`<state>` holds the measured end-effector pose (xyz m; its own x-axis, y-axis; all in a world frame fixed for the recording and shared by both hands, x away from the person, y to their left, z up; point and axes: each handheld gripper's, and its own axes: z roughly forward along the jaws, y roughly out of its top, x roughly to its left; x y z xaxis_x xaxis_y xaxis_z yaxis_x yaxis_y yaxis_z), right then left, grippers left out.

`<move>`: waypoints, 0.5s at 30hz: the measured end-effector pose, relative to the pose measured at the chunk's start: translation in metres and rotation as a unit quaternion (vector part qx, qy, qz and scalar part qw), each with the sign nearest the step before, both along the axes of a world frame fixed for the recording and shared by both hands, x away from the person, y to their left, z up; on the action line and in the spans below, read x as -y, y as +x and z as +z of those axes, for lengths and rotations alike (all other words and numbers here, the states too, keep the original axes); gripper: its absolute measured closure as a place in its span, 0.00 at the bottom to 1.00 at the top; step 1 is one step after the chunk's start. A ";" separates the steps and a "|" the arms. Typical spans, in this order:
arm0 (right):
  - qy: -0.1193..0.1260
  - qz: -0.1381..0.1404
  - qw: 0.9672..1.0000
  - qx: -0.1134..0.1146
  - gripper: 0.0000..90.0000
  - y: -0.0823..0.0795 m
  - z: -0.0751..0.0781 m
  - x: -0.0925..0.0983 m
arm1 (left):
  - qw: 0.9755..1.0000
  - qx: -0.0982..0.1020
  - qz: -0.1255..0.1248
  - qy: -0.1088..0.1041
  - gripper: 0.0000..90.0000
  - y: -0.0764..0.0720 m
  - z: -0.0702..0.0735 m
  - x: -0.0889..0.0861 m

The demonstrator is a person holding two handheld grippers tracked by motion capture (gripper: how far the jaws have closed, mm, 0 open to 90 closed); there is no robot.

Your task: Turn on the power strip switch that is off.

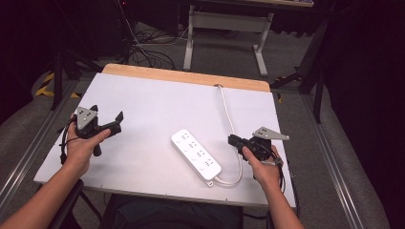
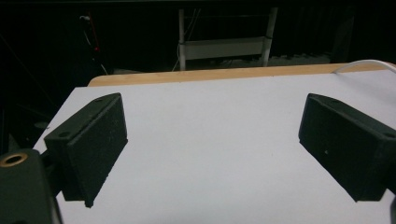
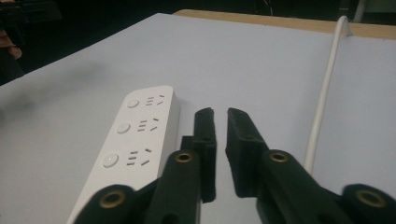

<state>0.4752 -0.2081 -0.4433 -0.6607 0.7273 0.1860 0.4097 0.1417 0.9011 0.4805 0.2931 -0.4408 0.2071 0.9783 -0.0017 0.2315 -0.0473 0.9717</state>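
Observation:
A white power strip [image 1: 196,153] with several sockets and round buttons lies flat on the white table [image 1: 157,100], right of centre. Its white cable [image 1: 229,114] runs from the near end, loops round and leads off over the table's far edge. My right gripper [image 1: 232,140] hovers just right of the strip, between it and the cable. In the right gripper view the strip [image 3: 135,135] lies left of the jaws and the cable [image 3: 327,84] to their right. The right gripper [image 3: 219,112] is shut with nothing between its jaws. At the table's left, my left gripper [image 1: 107,114] is wide open and holds nothing [image 2: 212,107].
The table's far edge is a bare wooden strip [image 1: 186,76]. Beyond it stand a white desk frame [image 1: 224,28] and loose cables on the floor. Metal rails run along both sides of the table. The strip's cable crosses the right part of the tabletop.

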 end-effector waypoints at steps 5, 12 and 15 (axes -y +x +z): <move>-0.044 -0.014 0.999 0.011 1.00 0.001 0.001 0.004 | 1.000 -0.001 -0.002 -0.002 0.10 0.000 0.000 0.000; -0.074 -0.026 0.996 0.046 1.00 0.004 0.005 0.006 | 1.000 -0.003 -0.004 -0.004 0.10 0.000 0.000 0.000; -0.062 -0.016 0.997 0.043 1.00 0.004 0.007 0.006 | 1.000 -0.004 -0.004 -0.003 0.10 0.000 0.000 0.000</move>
